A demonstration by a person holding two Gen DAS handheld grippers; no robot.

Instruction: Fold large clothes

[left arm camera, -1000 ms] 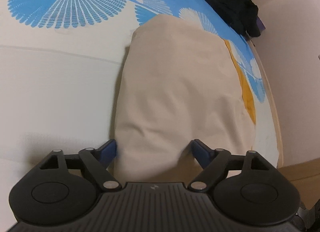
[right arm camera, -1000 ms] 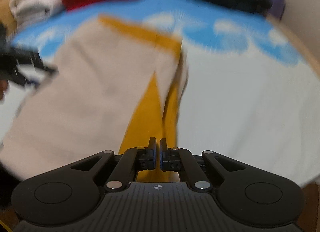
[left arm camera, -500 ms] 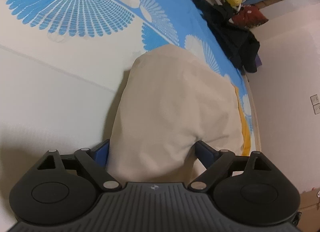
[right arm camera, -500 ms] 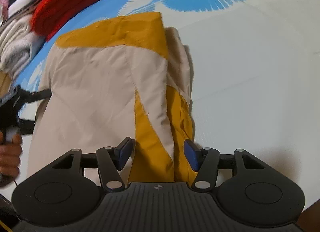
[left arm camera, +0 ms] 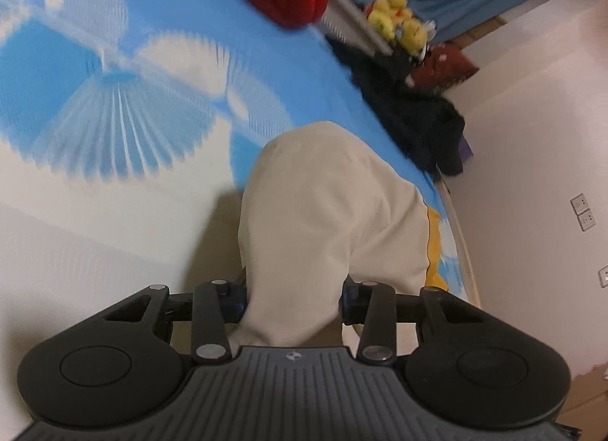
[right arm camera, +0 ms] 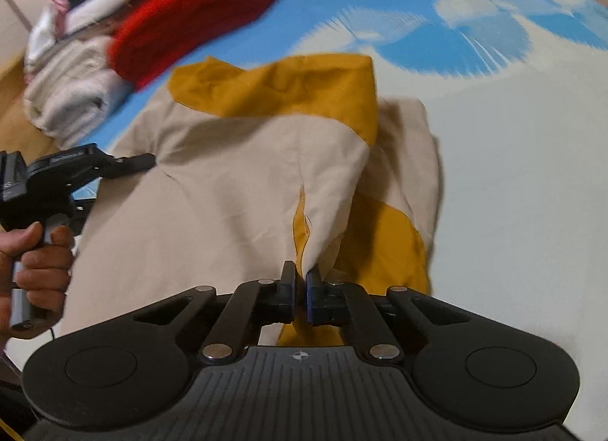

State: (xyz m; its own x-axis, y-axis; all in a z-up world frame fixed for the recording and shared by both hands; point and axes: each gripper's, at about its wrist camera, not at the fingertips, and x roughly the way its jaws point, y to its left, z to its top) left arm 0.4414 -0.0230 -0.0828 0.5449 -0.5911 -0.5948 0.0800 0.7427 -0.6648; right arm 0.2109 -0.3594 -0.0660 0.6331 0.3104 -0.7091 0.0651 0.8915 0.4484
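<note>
A beige and mustard-yellow garment [right arm camera: 228,182] lies partly folded on the bed. My right gripper [right arm camera: 301,281] is shut on the garment's near edge, where beige and yellow cloth meet. In the left wrist view the beige garment [left arm camera: 326,220] bulges up between the fingers of my left gripper [left arm camera: 292,294], whose jaws stand apart around the cloth. The left gripper also shows in the right wrist view [right arm camera: 150,160], held by a hand, with its tips at the garment's left edge.
The bed sheet [left arm camera: 95,106] is white with blue fan prints. A red knit item [right arm camera: 190,19] and folded pale clothes [right arm camera: 72,87] lie at the far side. Dark clothes [left arm camera: 414,114] and yellow plush toys [left arm camera: 397,24] sit by the wall [left arm camera: 532,129].
My right gripper has shut on the garment's near edge after standing open half a second ago. My left gripper has tilted upward, its jaws narrower around the beige cloth.
</note>
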